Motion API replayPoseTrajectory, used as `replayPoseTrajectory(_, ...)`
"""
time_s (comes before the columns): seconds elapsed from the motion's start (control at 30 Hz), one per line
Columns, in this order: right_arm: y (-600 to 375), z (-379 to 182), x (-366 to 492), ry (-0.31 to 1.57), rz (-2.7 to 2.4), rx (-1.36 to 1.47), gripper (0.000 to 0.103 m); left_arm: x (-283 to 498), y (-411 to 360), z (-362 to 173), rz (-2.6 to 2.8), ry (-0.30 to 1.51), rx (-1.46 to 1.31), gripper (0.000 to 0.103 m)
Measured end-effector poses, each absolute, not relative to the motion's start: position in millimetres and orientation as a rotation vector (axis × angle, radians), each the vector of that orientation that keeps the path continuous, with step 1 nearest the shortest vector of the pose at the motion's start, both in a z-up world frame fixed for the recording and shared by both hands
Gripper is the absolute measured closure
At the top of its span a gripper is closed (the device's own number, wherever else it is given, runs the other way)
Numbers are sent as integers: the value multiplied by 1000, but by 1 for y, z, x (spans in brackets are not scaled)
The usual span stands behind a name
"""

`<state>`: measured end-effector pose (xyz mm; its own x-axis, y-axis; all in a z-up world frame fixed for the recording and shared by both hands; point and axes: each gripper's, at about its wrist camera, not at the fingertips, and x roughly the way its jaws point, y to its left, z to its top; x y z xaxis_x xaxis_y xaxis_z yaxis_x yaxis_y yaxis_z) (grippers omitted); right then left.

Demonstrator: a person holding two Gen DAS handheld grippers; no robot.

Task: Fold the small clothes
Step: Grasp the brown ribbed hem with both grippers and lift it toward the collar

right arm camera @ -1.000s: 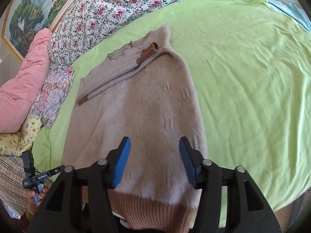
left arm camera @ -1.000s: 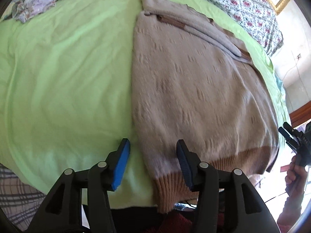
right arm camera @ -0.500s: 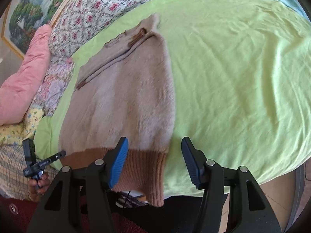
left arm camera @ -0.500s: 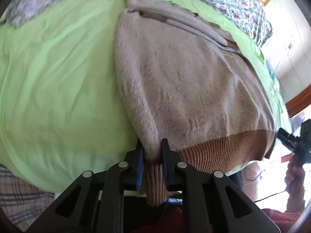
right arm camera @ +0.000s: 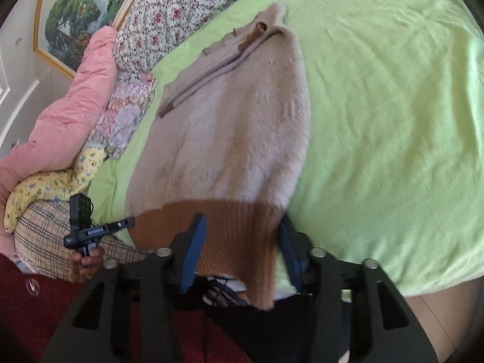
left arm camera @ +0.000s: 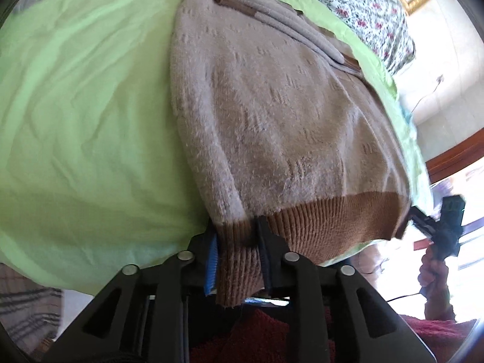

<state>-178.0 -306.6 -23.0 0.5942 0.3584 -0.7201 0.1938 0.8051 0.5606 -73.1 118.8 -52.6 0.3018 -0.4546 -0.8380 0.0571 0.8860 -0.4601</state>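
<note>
A beige knit sweater [left arm camera: 272, 115] with a brown ribbed hem lies flat on a green sheet [left arm camera: 84, 115], sleeves folded across its top. My left gripper [left arm camera: 239, 251] is shut on the hem's left corner at the bed's near edge. In the right wrist view the sweater [right arm camera: 230, 133] lies ahead, and my right gripper [right arm camera: 242, 242] is open, its jaws astride the hem's right corner [right arm camera: 242, 242], which hangs over the edge. The left gripper also shows far left in the right wrist view [right arm camera: 90, 227].
The green sheet [right arm camera: 378, 121] spreads wide to the right of the sweater. A pink quilt [right arm camera: 69, 115] and floral bedding [right arm camera: 181, 3] lie at the bed's far side. A plaid cloth [right arm camera: 45, 242] hangs at the left corner. The right gripper shows at the left wrist view's right edge [left arm camera: 438, 220].
My left gripper closed on the hem's left corner and lifted it slightly. My right gripper moved in over the hem's right corner, jaws still open.
</note>
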Motion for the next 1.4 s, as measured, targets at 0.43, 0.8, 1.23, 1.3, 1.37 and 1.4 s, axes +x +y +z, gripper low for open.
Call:
replayPoseTrajectory(0.43,-316,-28,-184,929,88,724,95,-77,122,-48,-366,1182,-359,97)
replayPoseTrajectory(0.8,-328,-6,-172,757,217,845,95,-72,133,-15,-428,1037,-413,97)
replayPoseTrajectory(1.23,-353,43,-108,571,248,864,95,-3,138,58,-429,801,-433,97)
replayPoseTrajectory(1.3,-362,54,-83,532,252,863,96,24,140,75,-412,729,-446,97)
replayPoseTrajectory(1.37,-368,64,-52,508,248,831,96,54,141,85,-382,680,-445,97)
replayPoseTrajectory(1.4,-372,68,-32,498,246,823,96,66,142,87,-376,673,-449,97)
